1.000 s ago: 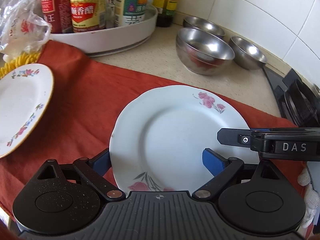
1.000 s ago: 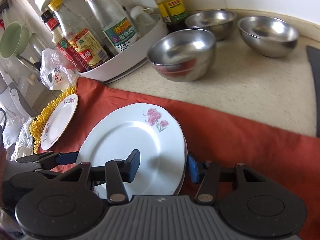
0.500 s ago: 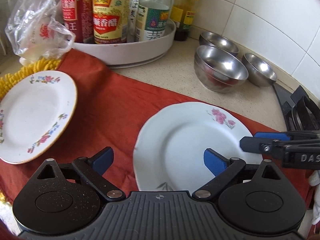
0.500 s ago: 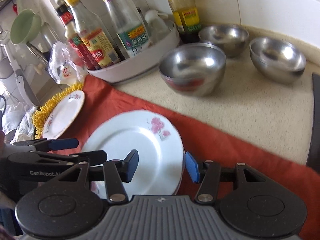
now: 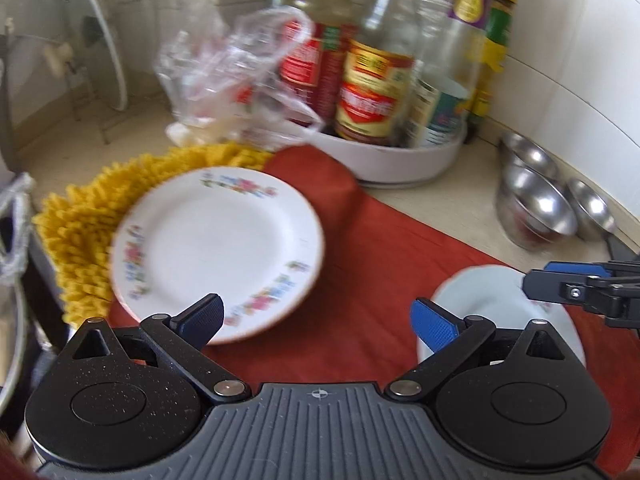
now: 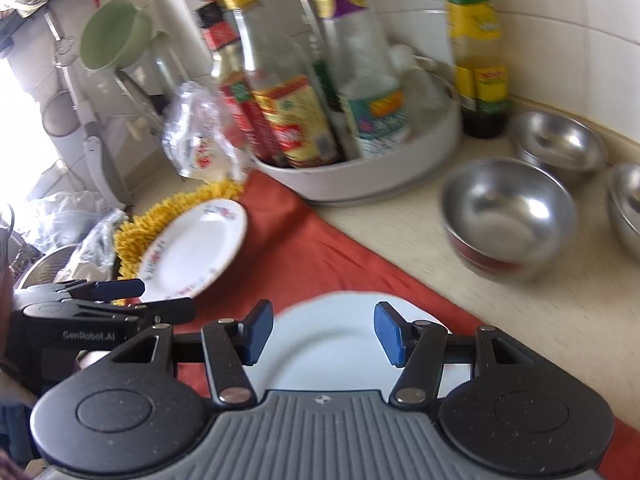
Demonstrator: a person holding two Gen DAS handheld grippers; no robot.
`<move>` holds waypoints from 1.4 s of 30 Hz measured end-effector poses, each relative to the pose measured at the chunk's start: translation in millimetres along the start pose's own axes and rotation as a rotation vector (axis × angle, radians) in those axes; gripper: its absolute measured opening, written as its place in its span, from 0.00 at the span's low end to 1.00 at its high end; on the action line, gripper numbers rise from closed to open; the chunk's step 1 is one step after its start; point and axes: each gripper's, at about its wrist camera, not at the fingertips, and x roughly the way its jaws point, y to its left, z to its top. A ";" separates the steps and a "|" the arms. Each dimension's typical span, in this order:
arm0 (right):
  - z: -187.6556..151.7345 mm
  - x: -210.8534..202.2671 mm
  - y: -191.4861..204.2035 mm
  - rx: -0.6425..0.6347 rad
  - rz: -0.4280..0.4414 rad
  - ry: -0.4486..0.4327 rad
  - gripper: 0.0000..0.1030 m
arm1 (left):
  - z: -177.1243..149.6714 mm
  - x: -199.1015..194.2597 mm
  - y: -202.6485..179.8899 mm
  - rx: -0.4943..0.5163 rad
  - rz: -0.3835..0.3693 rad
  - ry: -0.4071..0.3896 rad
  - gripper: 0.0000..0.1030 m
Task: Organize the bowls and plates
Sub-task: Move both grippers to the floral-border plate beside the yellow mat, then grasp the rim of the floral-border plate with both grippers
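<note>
A gold-rimmed floral plate (image 5: 216, 252) lies on the red cloth (image 5: 376, 248) and a yellow mat; it also shows in the right wrist view (image 6: 192, 250). My left gripper (image 5: 318, 322) is open and empty, its left finger over that plate's near rim. A pale plate (image 5: 492, 312) with pink flowers lies to the right. My right gripper (image 6: 322, 334) is open and empty just above this pale plate (image 6: 332, 344). Three steel bowls (image 6: 508, 216) stand on the counter at the back right.
A white turntable tray (image 5: 404, 156) with sauce bottles (image 5: 374, 96) stands at the back. A clear plastic bag (image 5: 228, 76) lies left of it. A yellow shaggy mat (image 5: 80, 220) sits under the floral plate. A green cup (image 6: 110, 36) hangs at left.
Both grippers have swung left and pulled back from the pale plate. The left one now faces the floral plate. Both stay open and empty.
</note>
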 end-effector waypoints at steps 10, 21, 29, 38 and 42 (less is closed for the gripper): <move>38.1 36.4 41.7 -0.025 0.045 -0.010 0.53 | 29.5 4.5 58.5 -0.002 0.087 -0.026 0.99; 52.8 77.2 64.7 -0.009 0.037 0.032 0.53 | 42.6 35.1 100.3 -0.020 0.079 0.022 0.99; 54.2 100.2 75.4 0.009 0.022 0.065 0.53 | 47.7 49.5 113.3 -0.007 0.045 0.055 0.99; 46.3 123.2 85.9 0.028 0.018 0.118 0.53 | 50.8 65.1 117.5 0.016 0.000 0.095 0.99; 40.9 131.3 89.7 0.039 0.021 0.146 0.53 | 51.9 71.2 115.9 0.033 -0.018 0.107 0.99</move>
